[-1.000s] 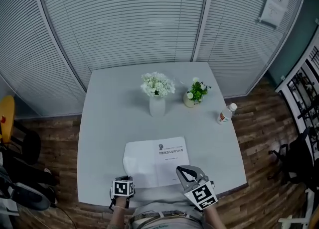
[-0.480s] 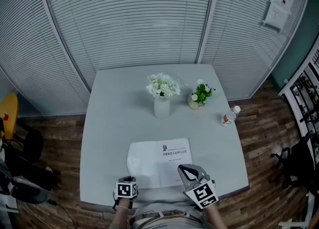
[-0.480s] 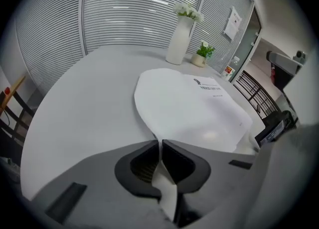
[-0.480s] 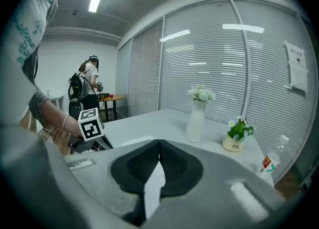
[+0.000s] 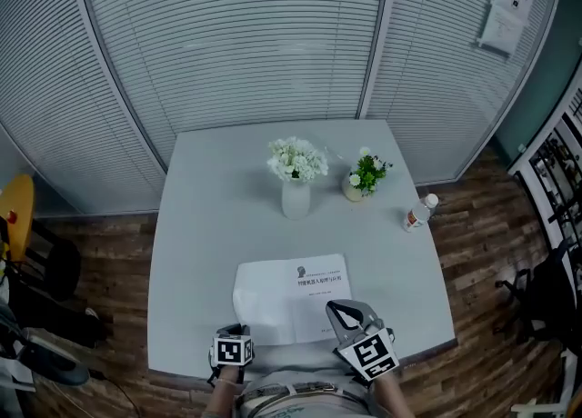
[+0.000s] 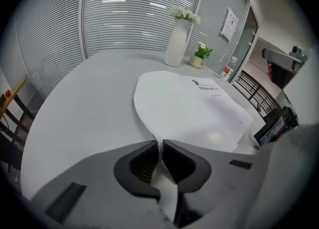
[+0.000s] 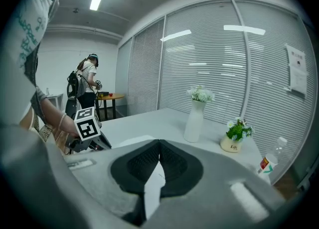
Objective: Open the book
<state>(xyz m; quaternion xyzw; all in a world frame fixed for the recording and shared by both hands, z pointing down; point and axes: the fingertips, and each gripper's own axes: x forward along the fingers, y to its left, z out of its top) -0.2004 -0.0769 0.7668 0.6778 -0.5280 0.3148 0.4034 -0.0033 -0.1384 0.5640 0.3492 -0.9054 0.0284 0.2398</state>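
Note:
A white book (image 5: 314, 303) lies near the front edge of the grey table (image 5: 195, 243). Its cover arches up on the left side (image 6: 164, 98). My left gripper (image 5: 234, 329) sits at the book's front-left corner. In the left gripper view its jaws (image 6: 160, 146) pinch the edge of the white cover, and they are opening slightly. My right gripper (image 5: 339, 311) rests over the book's front-right corner. The right gripper view shows that gripper (image 7: 159, 143) shut, with its tips touching and white book surface showing below them.
A white vase of flowers (image 5: 296, 194), a small potted plant (image 5: 361, 177) and a plastic bottle (image 5: 416, 213) stand further back on the table. Blinds wall the far side. A chair (image 5: 36, 266) stands left of the table. A person (image 7: 84, 81) stands far off.

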